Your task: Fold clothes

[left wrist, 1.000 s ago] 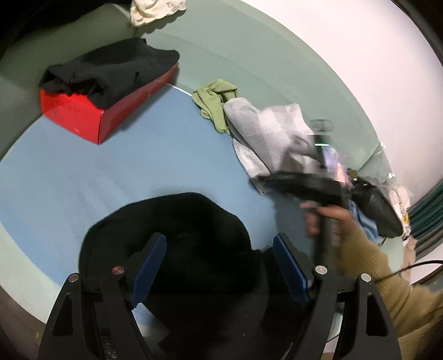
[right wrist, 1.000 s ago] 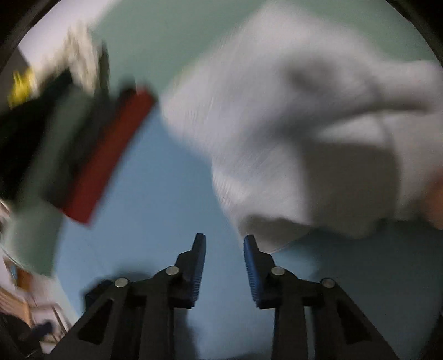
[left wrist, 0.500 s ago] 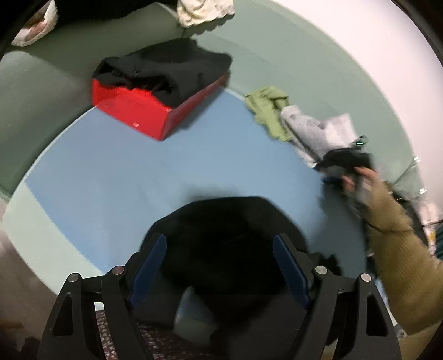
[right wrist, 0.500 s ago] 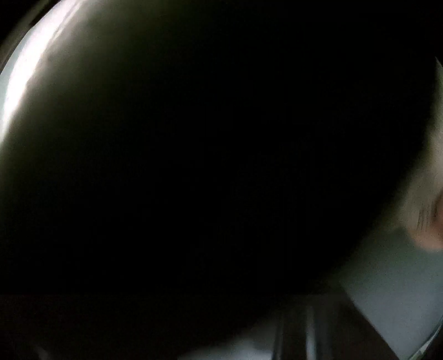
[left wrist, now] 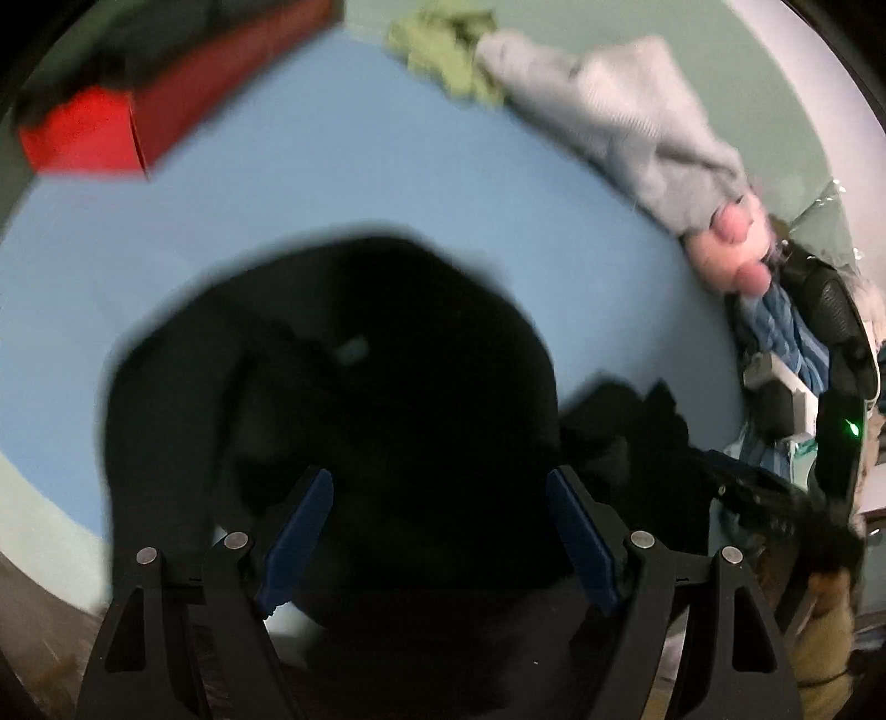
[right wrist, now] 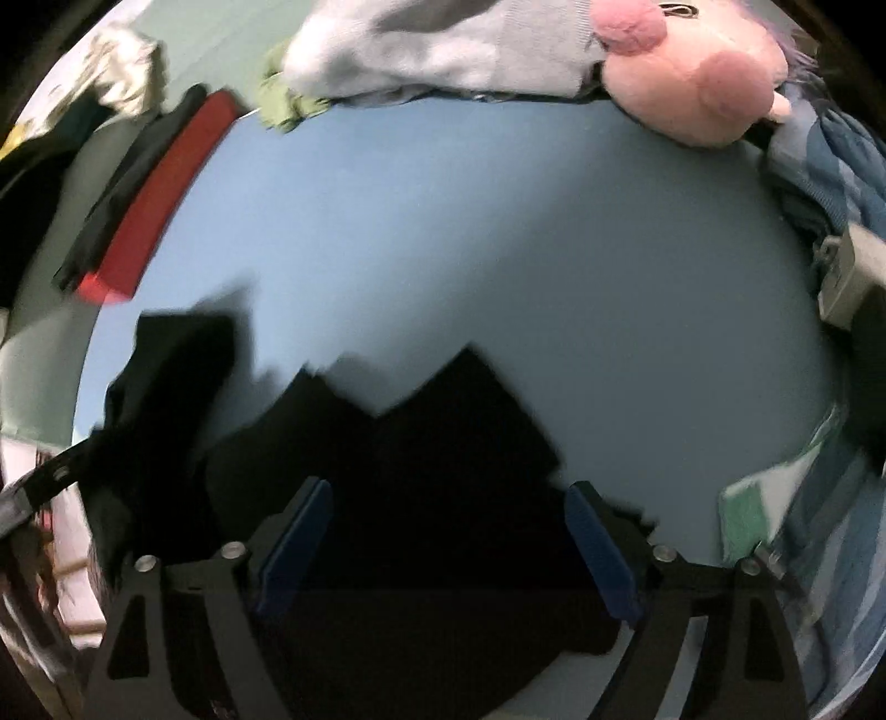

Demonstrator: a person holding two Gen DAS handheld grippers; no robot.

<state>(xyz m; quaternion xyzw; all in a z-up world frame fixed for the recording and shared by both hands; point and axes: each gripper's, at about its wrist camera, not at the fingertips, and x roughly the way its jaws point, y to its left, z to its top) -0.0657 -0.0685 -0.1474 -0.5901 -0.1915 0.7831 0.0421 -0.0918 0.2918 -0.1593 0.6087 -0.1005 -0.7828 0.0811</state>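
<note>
On the blue mat (left wrist: 343,183) that covers the pale green desk (left wrist: 736,83), a crumpled black garment (left wrist: 354,387) lies toward six o'clock in the left wrist view, filling the lower middle of the picture. The left gripper (left wrist: 437,531) hangs above it with its jaws spread wide; the dark cloth sits between and beneath the blue pads, though blur hides whether either pad touches it. At ten o'clock stands a red box (left wrist: 99,138) with dark clothing piled on top. Toward one o'clock a grey knit garment (left wrist: 626,116) lies beside a small green cloth (left wrist: 448,50), and just past the grey one, near three o'clock, rests a pink plush toy (left wrist: 731,249) against blue striped fabric (left wrist: 786,327). The right gripper (right wrist: 448,537) appears in its own view with its jaws opening, already standing far apart; black fabric lies between and below them, not pinched by the pads. From that camera the mat stretches up to twelve o'clock, where the grey garment and the pink toy lie along its far edge, with the red box at ten o'clock. At four o'clock in the left view the dark body of the right tool shows, with a green light on it, above a tan sleeve (left wrist: 825,637).
</note>
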